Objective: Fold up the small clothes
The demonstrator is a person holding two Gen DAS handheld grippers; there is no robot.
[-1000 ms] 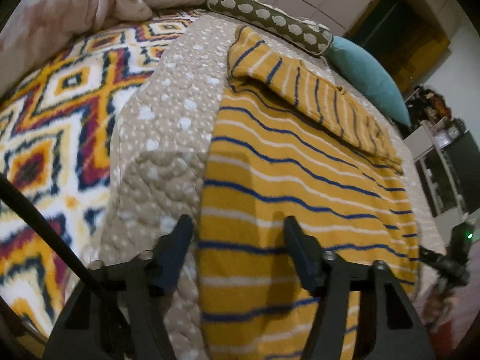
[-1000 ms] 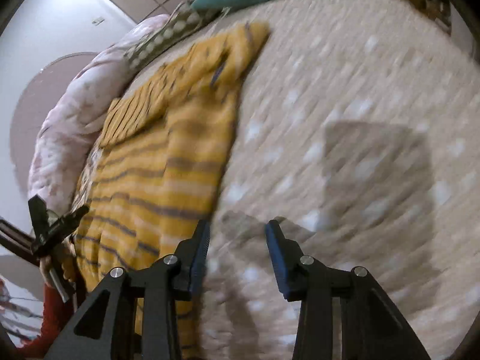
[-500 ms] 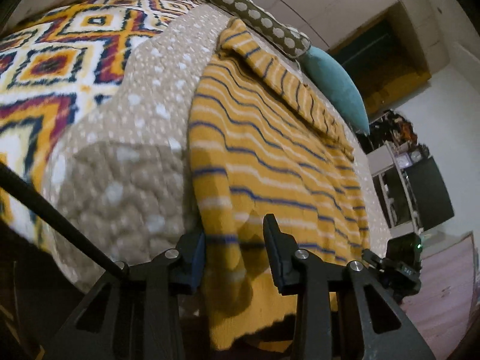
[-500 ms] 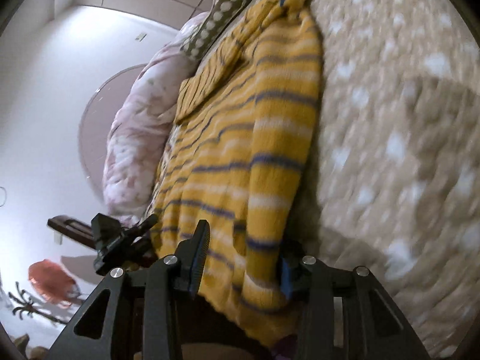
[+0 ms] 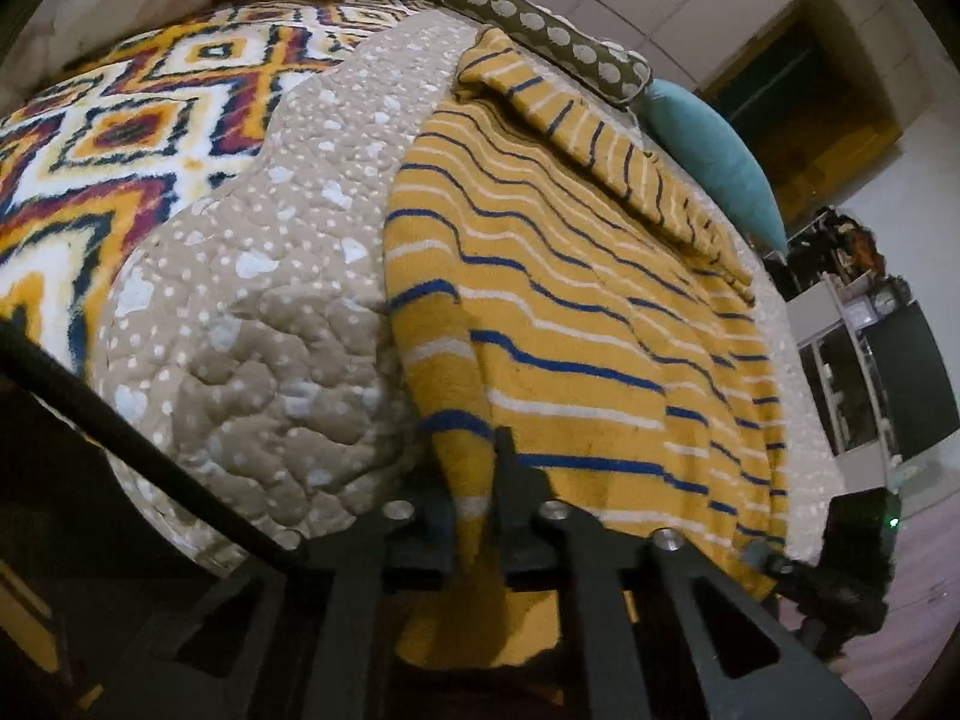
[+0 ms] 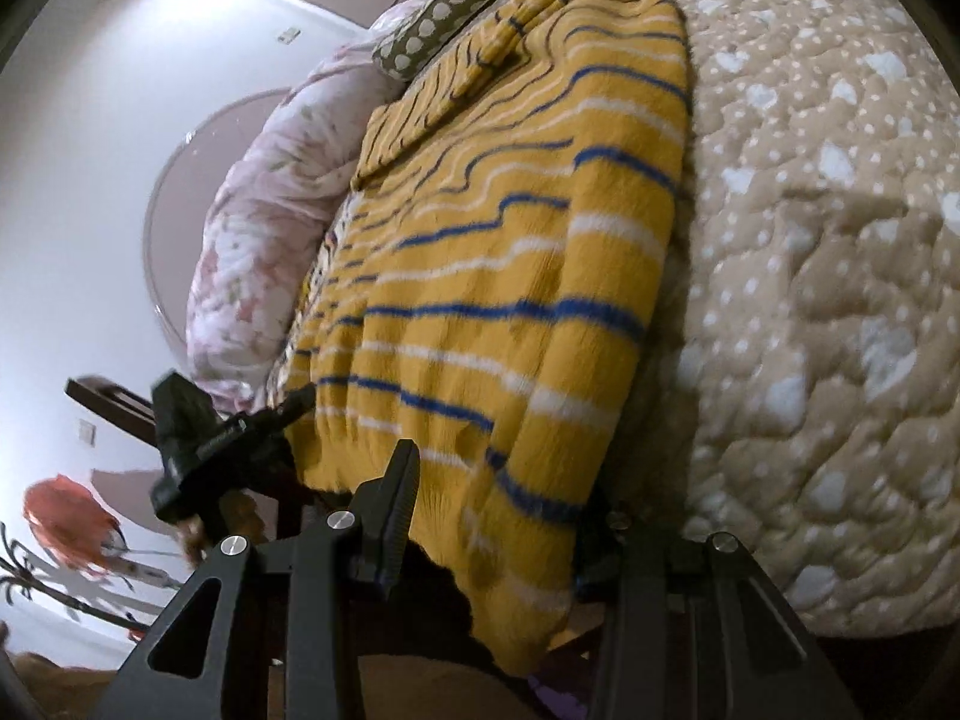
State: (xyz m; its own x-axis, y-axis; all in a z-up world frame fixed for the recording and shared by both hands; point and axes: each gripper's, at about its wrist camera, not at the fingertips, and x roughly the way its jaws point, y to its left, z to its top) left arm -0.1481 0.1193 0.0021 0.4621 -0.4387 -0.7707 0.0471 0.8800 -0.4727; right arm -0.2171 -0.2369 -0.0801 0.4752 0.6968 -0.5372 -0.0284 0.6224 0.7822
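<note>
A yellow sweater with blue and white stripes (image 5: 558, 300) lies spread on the bed, its hem hanging over the near edge. A sleeve is folded across its far part. My left gripper (image 5: 474, 504) is shut on the hem at the sweater's left corner. In the right wrist view the same sweater (image 6: 510, 276) fills the middle. My right gripper (image 6: 504, 516) straddles the right hem corner, its jaws still wide apart with the cloth between them. The left gripper shows there as a black shape (image 6: 198, 438) at the far hem.
The bed has a beige quilt with white spots (image 5: 264, 312) and a bright diamond-patterned blanket (image 5: 120, 138) to the left. A spotted bolster (image 5: 540, 54), a teal pillow (image 5: 714, 156) and a pink duvet (image 6: 264, 252) lie at the head. Shelving (image 5: 870, 372) stands right.
Both grippers have dropped to the bed's near edge and moved onto the sweater's hem. The left jaws have closed on the cloth. The right jaws have come around the right corner.
</note>
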